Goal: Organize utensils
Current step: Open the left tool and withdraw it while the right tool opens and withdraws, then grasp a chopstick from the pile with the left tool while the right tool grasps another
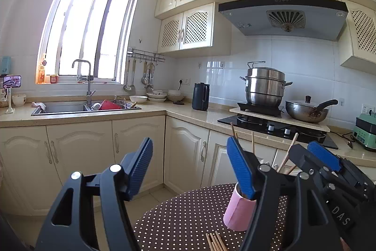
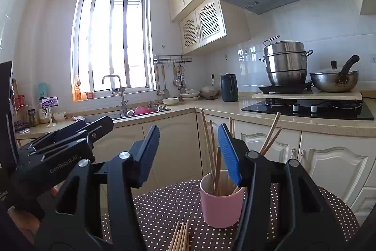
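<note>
A pink cup [image 2: 222, 206] stands upright on a round table with a brown polka-dot cloth [image 2: 164, 206]. Several wooden chopsticks [image 2: 217, 171] stand in it. A bundle of loose chopsticks [image 2: 181, 238] lies on the cloth in front of the cup. My right gripper [image 2: 190, 154] is open and empty, above the table, its right finger beside the cup's rim. My left gripper [image 1: 192, 168] is open and empty; the cup [image 1: 238, 212] sits behind its right finger, with loose chopsticks [image 1: 216, 242] below. The right gripper also shows in the left wrist view [image 1: 324, 157].
Cream kitchen cabinets [image 2: 171, 145] stand behind the table. A counter carries a sink [image 1: 70, 107], bowls, a dark kettle [image 1: 200, 97], and a hob with a steel steamer pot [image 1: 264, 86] and a wok [image 1: 306, 109]. The left gripper's body [image 2: 58, 152] is at the right view's left.
</note>
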{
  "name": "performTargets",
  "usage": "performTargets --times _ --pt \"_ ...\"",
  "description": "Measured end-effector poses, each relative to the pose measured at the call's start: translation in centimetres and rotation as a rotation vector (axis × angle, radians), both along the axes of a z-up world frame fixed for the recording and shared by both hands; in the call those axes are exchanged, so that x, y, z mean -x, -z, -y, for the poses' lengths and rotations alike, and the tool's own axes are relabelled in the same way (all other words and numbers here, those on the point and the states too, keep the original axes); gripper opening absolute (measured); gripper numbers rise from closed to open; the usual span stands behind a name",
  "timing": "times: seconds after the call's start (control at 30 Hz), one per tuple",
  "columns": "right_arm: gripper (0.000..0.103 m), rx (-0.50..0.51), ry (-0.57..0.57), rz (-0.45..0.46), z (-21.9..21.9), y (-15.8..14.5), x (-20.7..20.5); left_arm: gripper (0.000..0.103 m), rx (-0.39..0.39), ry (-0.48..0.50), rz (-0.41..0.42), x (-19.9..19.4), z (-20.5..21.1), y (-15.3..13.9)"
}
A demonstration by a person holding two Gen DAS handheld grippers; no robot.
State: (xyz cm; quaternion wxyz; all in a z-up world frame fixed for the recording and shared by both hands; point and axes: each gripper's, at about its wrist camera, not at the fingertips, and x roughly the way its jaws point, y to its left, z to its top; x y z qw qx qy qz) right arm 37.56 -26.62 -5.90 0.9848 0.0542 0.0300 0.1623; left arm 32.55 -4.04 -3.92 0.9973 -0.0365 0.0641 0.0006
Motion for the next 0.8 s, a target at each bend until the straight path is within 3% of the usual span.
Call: performTargets --times 0.13,0.3,0.43,0.53,0.8 --pt "0.052 0.013 0.011 -0.003 0.2 -0.1 1.9 0.066 -0.008 0.009 -0.007 2.0 0.1 -0.2" --pt "0.053 0.019 0.014 -0.052 0.5 0.6 3.7 0.066 -0.008 0.070 -0.079 3.5 0.2 0.9" --pt "0.053 0.033 0.016 -0.125 0.8 2.0 4.3 0.066 -0.015 0.154 -0.236 2.9 0.9 3.5" --pt "0.053 0.052 0.016 -0.194 0.7 3.4 4.3 0.066 -0.039 0.205 -0.413 1.5 1.8 6.3" --pt "0.053 0.119 0.013 -0.442 0.3 8.0 2.5 0.066 -0.098 0.206 -0.787 -1.3 2.8 13.7"
